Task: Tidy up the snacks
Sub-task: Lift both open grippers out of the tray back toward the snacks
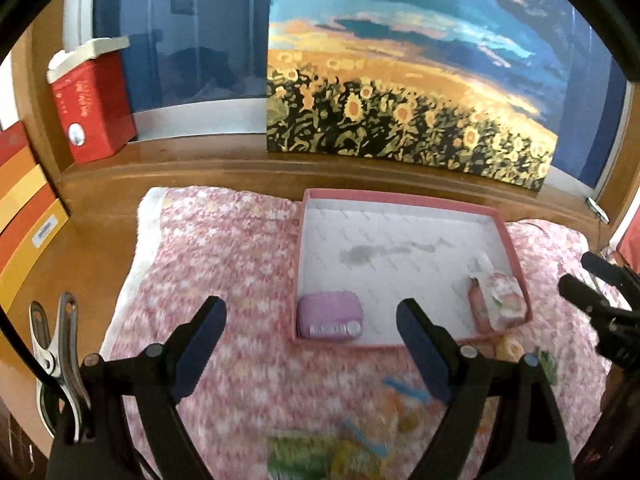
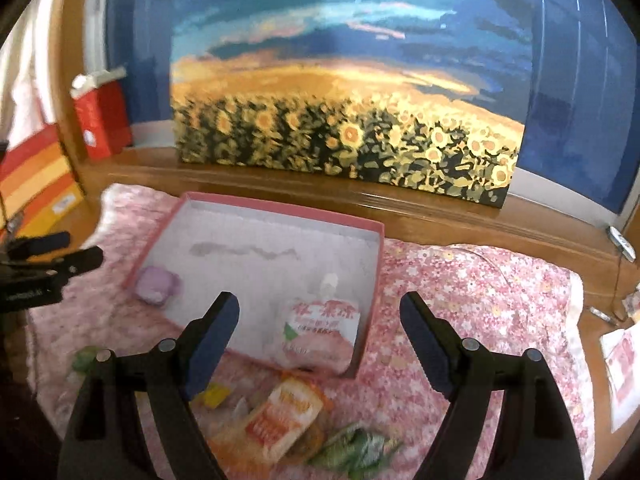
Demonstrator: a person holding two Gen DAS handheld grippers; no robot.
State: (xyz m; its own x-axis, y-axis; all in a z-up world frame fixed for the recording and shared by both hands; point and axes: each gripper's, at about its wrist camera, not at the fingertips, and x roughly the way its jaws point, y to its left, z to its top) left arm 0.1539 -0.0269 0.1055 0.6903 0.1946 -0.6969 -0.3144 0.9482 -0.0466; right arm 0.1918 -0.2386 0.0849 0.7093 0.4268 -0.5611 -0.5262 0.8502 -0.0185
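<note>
The shallow pink cardboard box with a white lining (image 1: pixel 404 196) already holds 2 snacks: a purple wrapped packet (image 1: pixel 330 315) in its near-left corner and a pink-and-white spouted pouch (image 2: pixel 320 330) in its near-right corner. The loose snacks lie on the pink floral cloth (image 2: pixel 460 300) in front of the box. Of these, the orange-and-white rectangular packet (image 2: pixel 280 420) lies just below and between the fingers of the right gripper (image 2: pixel 320 336), its long axis running diagonally, near-left to far-right. That gripper looks nearer to it. The left gripper (image 1: pixel 312 344) has blurred green and yellow wrappers (image 1: pixel 332 452) beneath it. Both grippers stand wide apart and empty.
</note>
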